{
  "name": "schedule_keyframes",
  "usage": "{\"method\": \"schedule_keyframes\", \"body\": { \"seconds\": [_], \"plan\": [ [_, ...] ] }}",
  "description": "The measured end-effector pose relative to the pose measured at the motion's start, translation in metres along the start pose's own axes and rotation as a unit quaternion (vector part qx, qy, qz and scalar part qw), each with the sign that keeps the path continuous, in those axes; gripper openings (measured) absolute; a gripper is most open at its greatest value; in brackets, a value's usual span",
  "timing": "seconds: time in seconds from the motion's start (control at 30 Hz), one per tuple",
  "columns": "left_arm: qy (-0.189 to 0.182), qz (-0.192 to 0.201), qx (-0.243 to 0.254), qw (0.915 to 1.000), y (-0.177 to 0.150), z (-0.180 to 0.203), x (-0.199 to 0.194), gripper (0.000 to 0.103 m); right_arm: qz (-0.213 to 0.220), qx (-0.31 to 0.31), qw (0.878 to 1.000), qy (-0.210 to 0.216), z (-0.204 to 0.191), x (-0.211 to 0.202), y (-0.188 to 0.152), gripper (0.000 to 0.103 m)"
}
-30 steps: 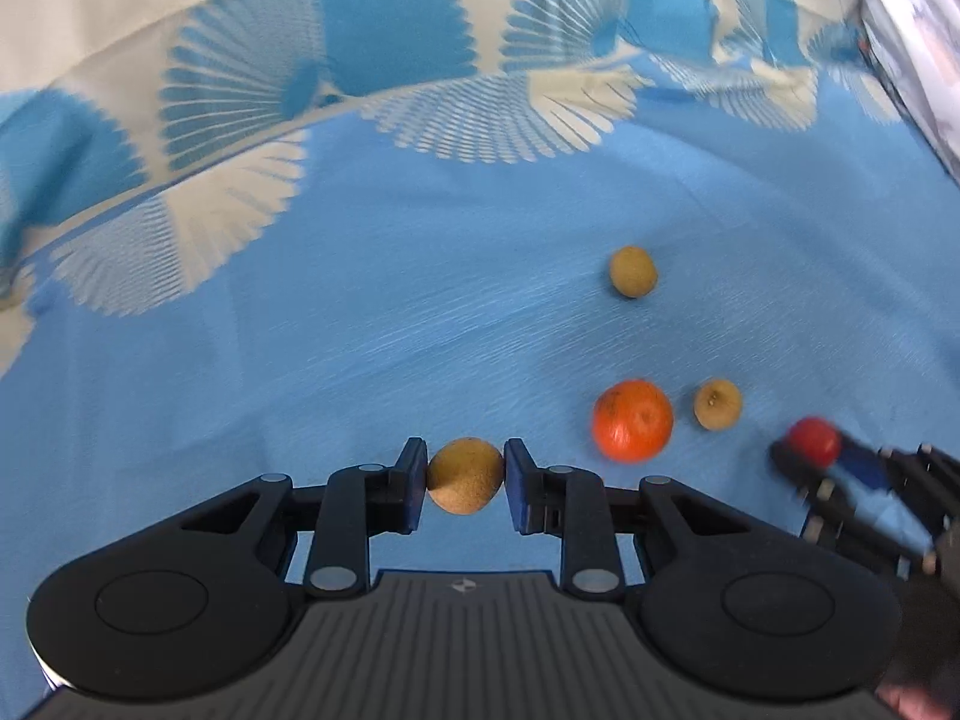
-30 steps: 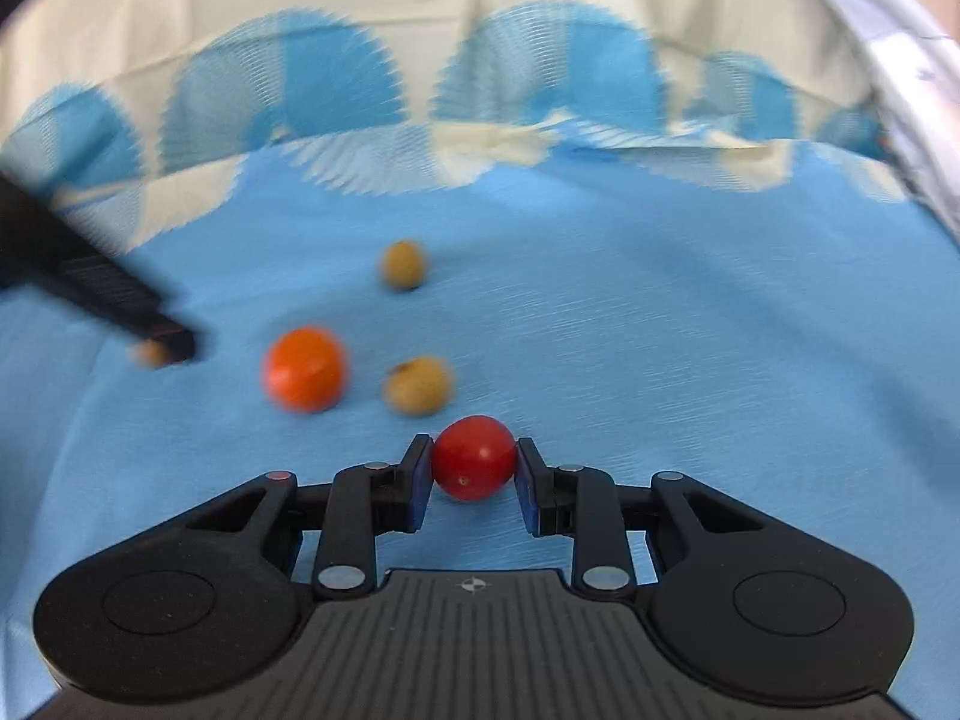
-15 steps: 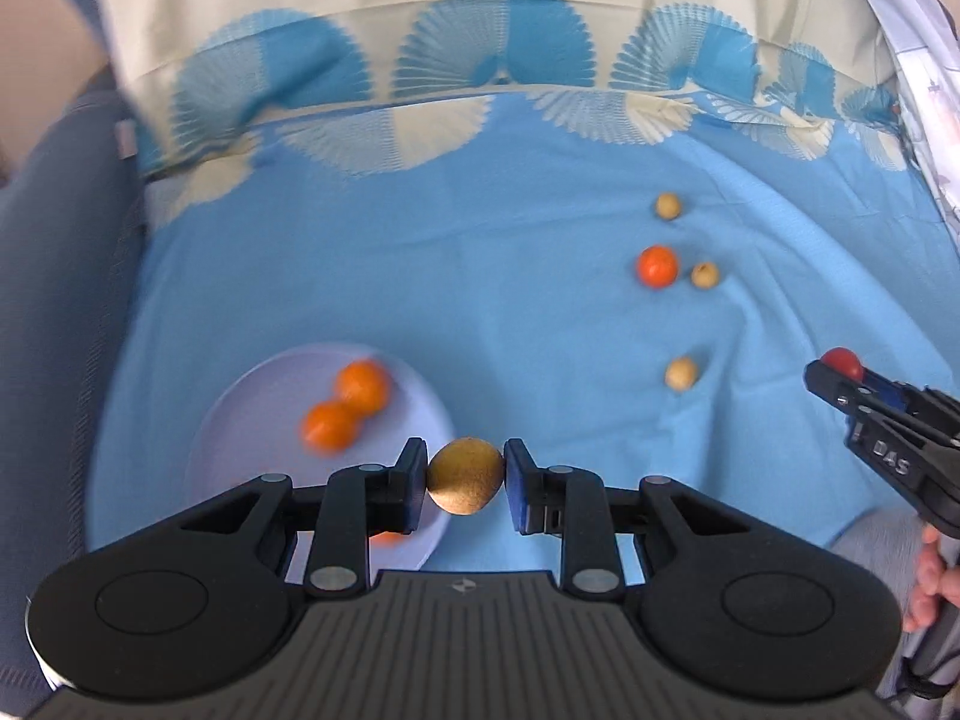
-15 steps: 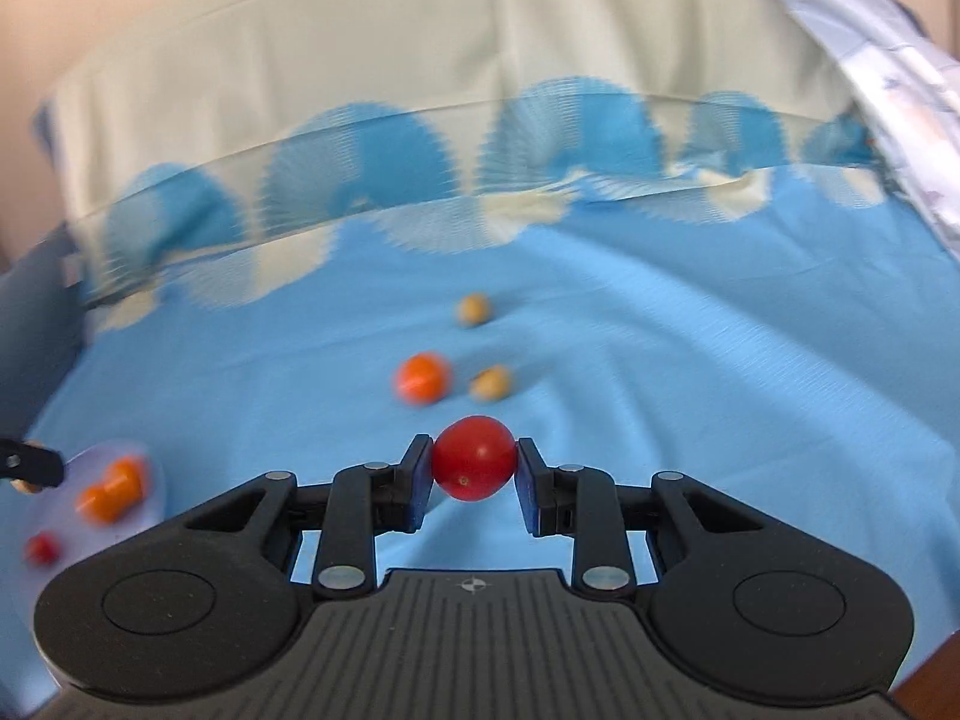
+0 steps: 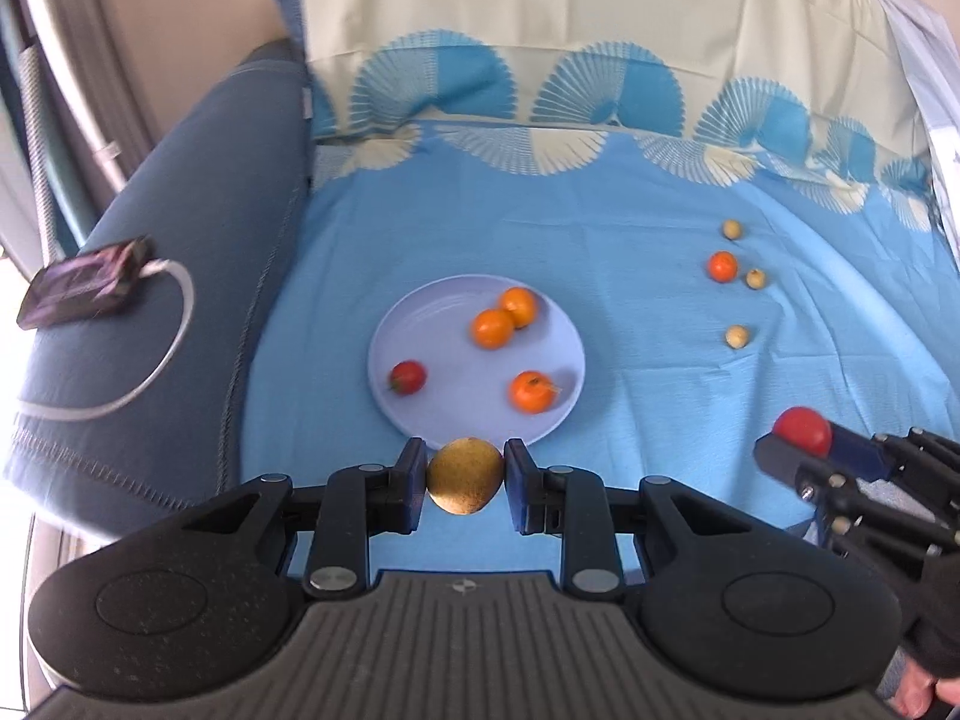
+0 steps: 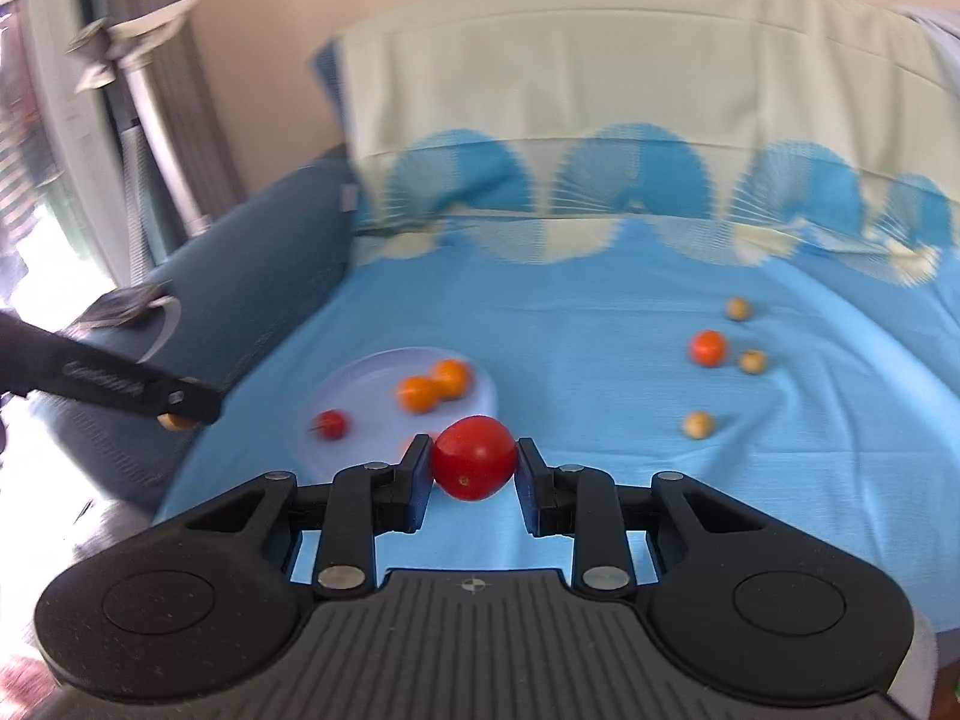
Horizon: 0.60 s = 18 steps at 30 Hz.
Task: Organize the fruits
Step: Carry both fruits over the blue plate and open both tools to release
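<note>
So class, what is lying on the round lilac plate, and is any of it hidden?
On the round lilac plate lie three orange mandarins and one small red tomato. The held brown fruit covers a bit of its near rim.

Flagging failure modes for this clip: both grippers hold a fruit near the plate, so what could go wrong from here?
1. The plate already holds three oranges and a tomato; a dropped fruit could knock them or roll off onto the cloth.
2. The left gripper pinches the round brown fruit only at its sides; it might slip.
3. The right gripper with its tomato heads the same way; the grippers could collide.
</note>
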State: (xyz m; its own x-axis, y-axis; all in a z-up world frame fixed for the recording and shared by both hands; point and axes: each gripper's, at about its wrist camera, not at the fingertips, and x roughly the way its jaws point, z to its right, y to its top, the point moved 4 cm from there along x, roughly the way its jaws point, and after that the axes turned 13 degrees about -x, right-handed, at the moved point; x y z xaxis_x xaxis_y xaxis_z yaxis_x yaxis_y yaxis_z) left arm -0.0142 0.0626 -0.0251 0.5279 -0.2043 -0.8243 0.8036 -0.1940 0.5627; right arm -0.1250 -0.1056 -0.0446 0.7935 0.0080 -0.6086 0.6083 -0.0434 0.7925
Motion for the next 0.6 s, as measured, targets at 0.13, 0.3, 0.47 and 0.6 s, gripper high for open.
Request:
{"method": "schedule_keyframes", "body": {
  "seconds": [0.13,0.3,0.47,0.6],
  "plan": [
    [0.003,0.01,-0.02,0.9997,-0.016,-0.019,-0.017,0.03,0.006,-0.039,0.999,0.013,-0.031,-0.016,0.001,0.031],
    [0.001,0.016,-0.038,0.9991,-0.037,-0.035,-0.032,0.03,0.004,-0.063,0.998,0.023,-0.054,-0.033,-0.006,0.031],
    [0.005,0.026,-0.034,0.999,-0.049,-0.041,-0.042,0.03,0.004,-0.083,0.996,0.026,-0.067,-0.041,-0.01,0.031],
    [-0.002,0.027,-0.038,0.9989,-0.051,-0.044,-0.045,0.03,0.008,-0.091,0.996,0.023,-0.073,-0.044,-0.006,0.031]
  ]
}}
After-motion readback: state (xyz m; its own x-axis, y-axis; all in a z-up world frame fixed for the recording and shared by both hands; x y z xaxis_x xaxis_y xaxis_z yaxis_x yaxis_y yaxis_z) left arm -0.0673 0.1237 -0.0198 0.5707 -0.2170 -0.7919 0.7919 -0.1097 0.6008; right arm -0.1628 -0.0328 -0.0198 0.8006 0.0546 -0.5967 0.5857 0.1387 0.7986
